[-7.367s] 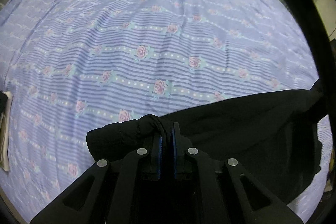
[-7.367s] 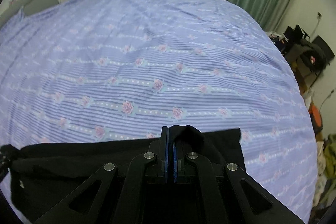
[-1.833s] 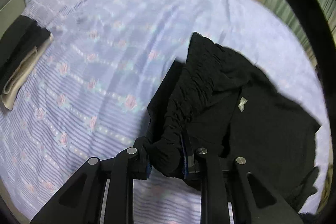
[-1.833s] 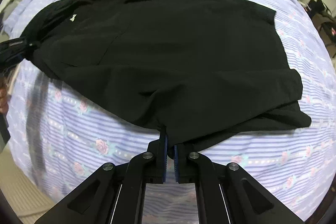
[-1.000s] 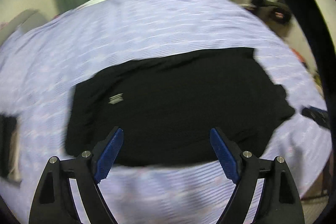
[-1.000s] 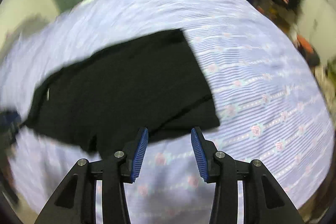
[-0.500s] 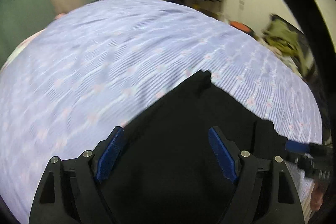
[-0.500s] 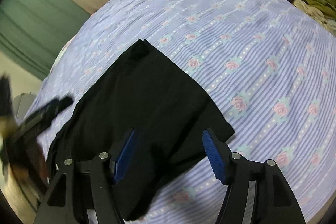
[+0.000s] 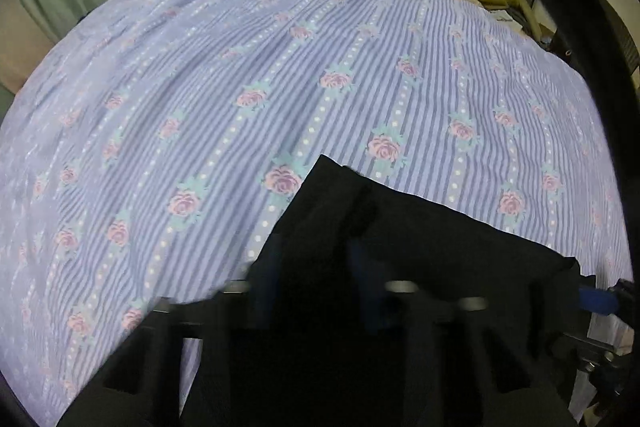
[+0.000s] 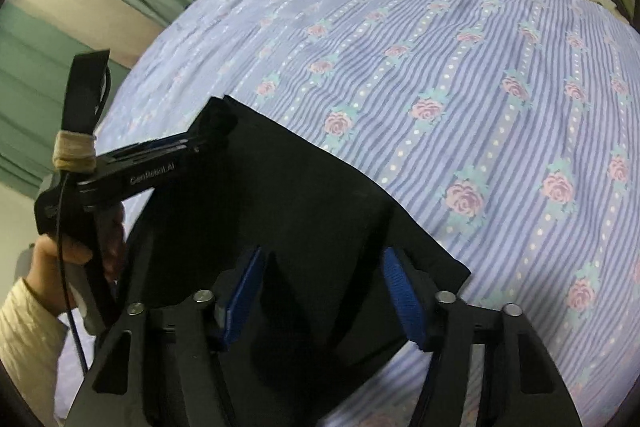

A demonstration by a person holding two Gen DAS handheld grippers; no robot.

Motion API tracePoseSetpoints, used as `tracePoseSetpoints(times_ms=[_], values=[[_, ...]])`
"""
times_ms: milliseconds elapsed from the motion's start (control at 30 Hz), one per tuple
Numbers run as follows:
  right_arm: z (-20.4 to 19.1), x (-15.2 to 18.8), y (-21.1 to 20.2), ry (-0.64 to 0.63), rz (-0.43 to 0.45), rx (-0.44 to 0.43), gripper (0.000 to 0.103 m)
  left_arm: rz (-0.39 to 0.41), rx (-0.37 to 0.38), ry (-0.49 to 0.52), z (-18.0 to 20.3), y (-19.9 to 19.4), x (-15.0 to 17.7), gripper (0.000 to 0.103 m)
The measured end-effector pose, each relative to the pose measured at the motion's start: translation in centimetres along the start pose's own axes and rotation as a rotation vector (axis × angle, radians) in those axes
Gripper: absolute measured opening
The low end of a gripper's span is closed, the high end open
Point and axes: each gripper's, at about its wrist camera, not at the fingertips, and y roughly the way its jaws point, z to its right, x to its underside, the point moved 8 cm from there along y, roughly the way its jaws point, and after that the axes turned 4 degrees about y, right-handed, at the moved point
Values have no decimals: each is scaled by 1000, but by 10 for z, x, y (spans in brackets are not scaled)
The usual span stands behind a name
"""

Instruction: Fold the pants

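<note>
The pants lie on the bed, already doubled into a dark slab near its front edge, with the far corner pointing up the striped sheet. The right gripper hovers over the near corner, jaws wide and holding nothing, blue pads on either side of the cloth edge. The left gripper, seen from the right wrist view, reaches the far corner with its fingers drawn close together. They seem to be pinching the fabric there, though black on black makes that hard to confirm, and the left wrist view is smeared by motion, so I cannot tell for sure.

The next move is probably to take both end corners and carry them over for another fold.

Risks:
- The right jaws may catch only the top layer, so the stack splits when lifted.
- If the left grip is shallow, the corner slips out mid-swing and the fold lands skewed.
- The near edge sits close to the bed's rim; a tug toward the person could drag the pants off.
- Uneven lift between the two hands would twist the slab and wrinkle it.
</note>
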Motion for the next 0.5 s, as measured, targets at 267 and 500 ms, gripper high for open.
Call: tracePoseSetpoints(times_ms=[267, 500], values=[[44, 11, -19, -23, 44, 131, 9, 92, -18, -122, -20, -16, -8, 6], [57, 9, -29, -47, 52, 137, 14, 70, -35, -98, -8, -2, -9, 7]])
